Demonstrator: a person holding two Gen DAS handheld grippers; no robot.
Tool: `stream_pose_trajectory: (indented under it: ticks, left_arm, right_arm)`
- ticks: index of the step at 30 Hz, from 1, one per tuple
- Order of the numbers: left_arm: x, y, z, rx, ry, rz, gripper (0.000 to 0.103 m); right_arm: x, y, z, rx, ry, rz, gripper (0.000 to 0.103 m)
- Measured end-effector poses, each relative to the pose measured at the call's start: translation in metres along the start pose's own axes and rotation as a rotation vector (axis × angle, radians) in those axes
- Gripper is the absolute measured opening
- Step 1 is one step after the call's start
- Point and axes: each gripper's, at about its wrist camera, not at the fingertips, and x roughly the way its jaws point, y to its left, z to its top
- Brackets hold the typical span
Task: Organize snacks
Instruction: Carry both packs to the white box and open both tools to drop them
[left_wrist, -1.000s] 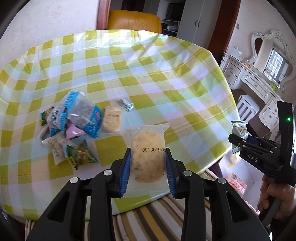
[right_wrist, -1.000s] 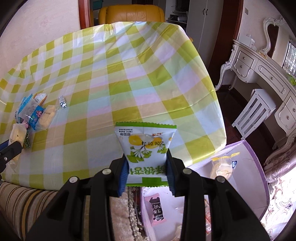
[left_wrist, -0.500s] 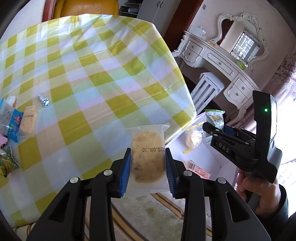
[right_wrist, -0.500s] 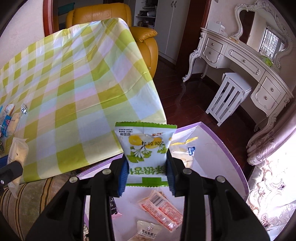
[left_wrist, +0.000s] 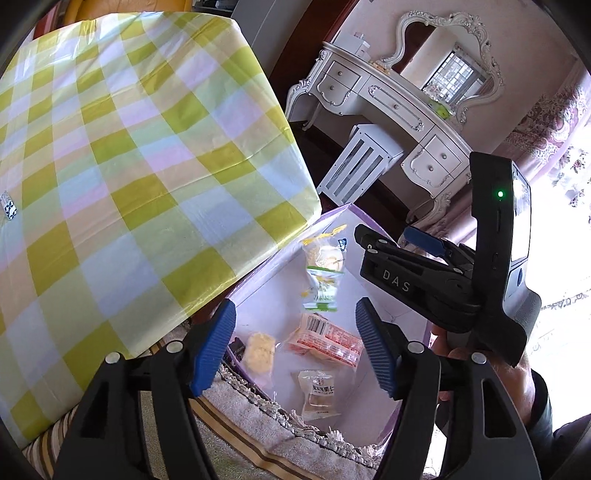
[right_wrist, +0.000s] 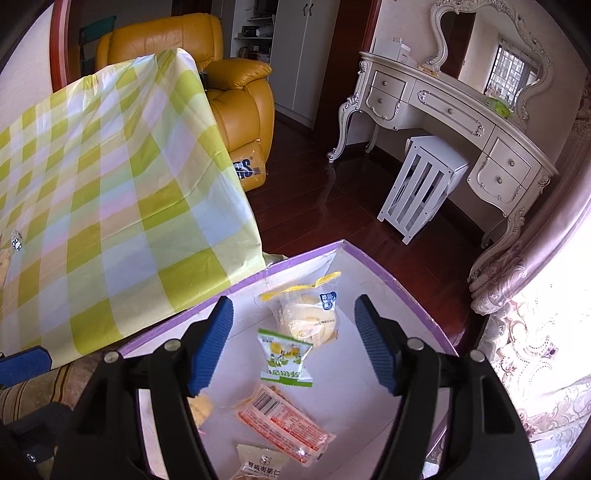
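My left gripper (left_wrist: 295, 347) hangs over a white box with a purple rim (left_wrist: 334, 214), its jaws opening with nothing between the pads. The clear-wrapped biscuit packet (left_wrist: 260, 352) lies below in the box's near left corner. My right gripper (right_wrist: 291, 347) is over the same box (right_wrist: 388, 273), its jaws also opening and empty. The green-and-white packet (right_wrist: 286, 358) appears blurred just under it, loose in the box; the left wrist view shows this packet (left_wrist: 321, 288) too. The right gripper (left_wrist: 391, 236) is held by a hand at the right.
In the box lie a yellow-trimmed bun packet (right_wrist: 310, 314), a red packet (right_wrist: 284, 421) and a clear packet (right_wrist: 258, 465). The check-clothed table (right_wrist: 92, 184) stands left, with a small wrapped sweet (left_wrist: 8, 208). Beyond are a white stool (right_wrist: 421, 184), a dressing table (right_wrist: 461, 110) and a yellow armchair (right_wrist: 229, 74).
Both grippers swung right, from the table to above the box. Both jaws opened; the biscuit packet and the green-and-white packet left the pads and dropped into the box.
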Motion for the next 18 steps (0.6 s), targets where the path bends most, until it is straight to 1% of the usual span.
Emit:
stream_pose_trajectory:
  ticks: [7, 14, 18]
  left_arm:
    - [-0.005, 0.003, 0.000, -0.013, -0.014, 0.011, 0.066]
    - [-0.014, 0.009, -0.001, -0.021, -0.040, 0.034, 0.066]
    - [-0.023, 0.016, -0.001, -0.022, -0.068, 0.078, 0.066]
  right_arm:
    - [0.000, 0.006, 0.000, -0.005, 0.003, 0.012, 0.076]
    - [-0.005, 0.016, 0.002, -0.022, 0.001, 0.028, 0.076]
    - [-0.008, 0.024, 0.003, -0.029, 0.004, 0.054, 0.076]
